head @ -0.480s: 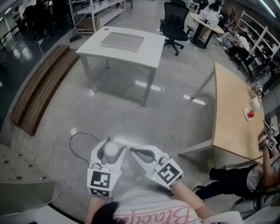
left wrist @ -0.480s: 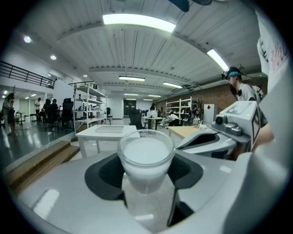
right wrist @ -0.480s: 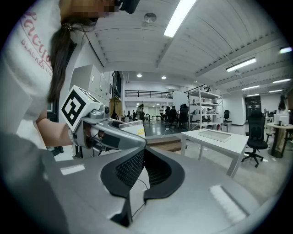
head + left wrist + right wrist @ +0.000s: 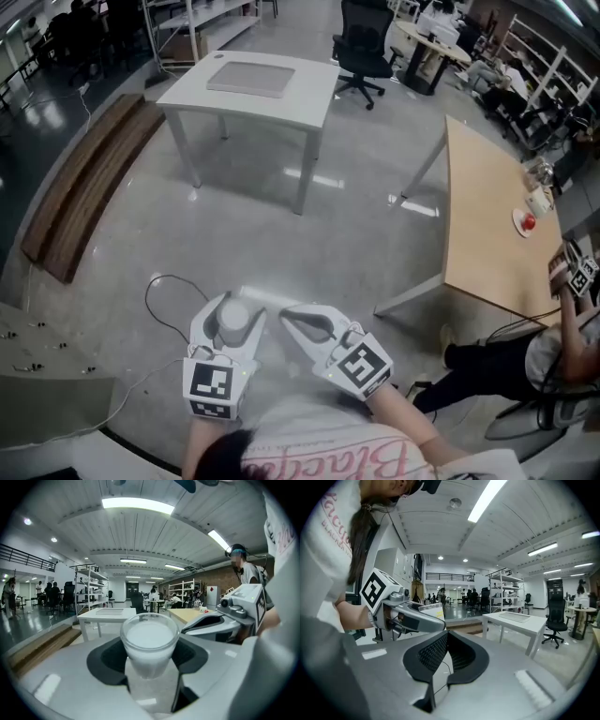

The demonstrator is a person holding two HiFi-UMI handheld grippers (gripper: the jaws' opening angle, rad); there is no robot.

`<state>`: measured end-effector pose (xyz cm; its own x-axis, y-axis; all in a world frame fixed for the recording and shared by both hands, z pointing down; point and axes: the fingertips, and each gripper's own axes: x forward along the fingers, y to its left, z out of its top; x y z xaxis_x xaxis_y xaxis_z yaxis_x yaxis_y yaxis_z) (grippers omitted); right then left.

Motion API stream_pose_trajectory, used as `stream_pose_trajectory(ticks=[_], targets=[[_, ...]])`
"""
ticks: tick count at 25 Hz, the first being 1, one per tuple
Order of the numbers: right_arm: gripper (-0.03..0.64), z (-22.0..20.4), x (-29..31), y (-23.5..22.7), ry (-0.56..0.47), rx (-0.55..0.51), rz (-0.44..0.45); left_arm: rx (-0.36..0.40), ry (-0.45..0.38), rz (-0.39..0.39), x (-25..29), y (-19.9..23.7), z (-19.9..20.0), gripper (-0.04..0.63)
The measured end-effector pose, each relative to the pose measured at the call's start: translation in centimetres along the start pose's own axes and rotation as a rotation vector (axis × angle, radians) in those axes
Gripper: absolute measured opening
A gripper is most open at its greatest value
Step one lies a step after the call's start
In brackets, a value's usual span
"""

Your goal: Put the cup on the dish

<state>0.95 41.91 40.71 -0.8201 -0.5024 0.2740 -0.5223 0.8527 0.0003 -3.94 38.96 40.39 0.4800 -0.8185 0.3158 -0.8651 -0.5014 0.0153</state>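
Note:
A frosted white cup (image 4: 235,322) sits upright between the jaws of my left gripper (image 4: 236,315), held low in front of the person's body over the concrete floor. In the left gripper view the cup (image 4: 150,641) fills the gap and both black pads (image 4: 105,656) press on its sides. My right gripper (image 4: 287,319) hangs just right of it, jaws shut with nothing between them; its ribbed pads (image 4: 433,653) meet at the tips. A small white dish (image 4: 523,223) with something red on it lies far off on the wooden table (image 4: 487,216).
A white table (image 4: 248,94) with a flat grey tray (image 4: 251,78) stands ahead. A wooden bench (image 4: 89,178) runs along the left. A black cable (image 4: 173,291) lies on the floor by my left gripper. A seated person (image 4: 525,366) is at the right, and office chairs stand beyond.
The head view has shifted a little, so both tables sit slightly higher and further left in the picture. Both grippers keep the same pose, the cup still in the left one.

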Motion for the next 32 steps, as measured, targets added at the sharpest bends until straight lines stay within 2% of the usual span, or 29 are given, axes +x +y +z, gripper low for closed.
stream_pose_trajectory(ticks=[4, 16, 32], targets=[[0.002, -0.1, -0.4, -0.4, -0.019, 0.016, -0.007, -0.002, -0.002, -0.005, 0.4, -0.3, 0.1, 0.256], [0.002, 0.4, 0.4, -5.5, -0.045, 0.046, -0.051, 0.017, 0.0, -0.025, 4.7, 0.5, 1.8, 0.256], [0.002, 3.3, 7.4, -15.9, -0.069, 0.05, -0.096, 0.039, 0.004, -0.069, 15.0, 7.4, 5.6, 0.256]])
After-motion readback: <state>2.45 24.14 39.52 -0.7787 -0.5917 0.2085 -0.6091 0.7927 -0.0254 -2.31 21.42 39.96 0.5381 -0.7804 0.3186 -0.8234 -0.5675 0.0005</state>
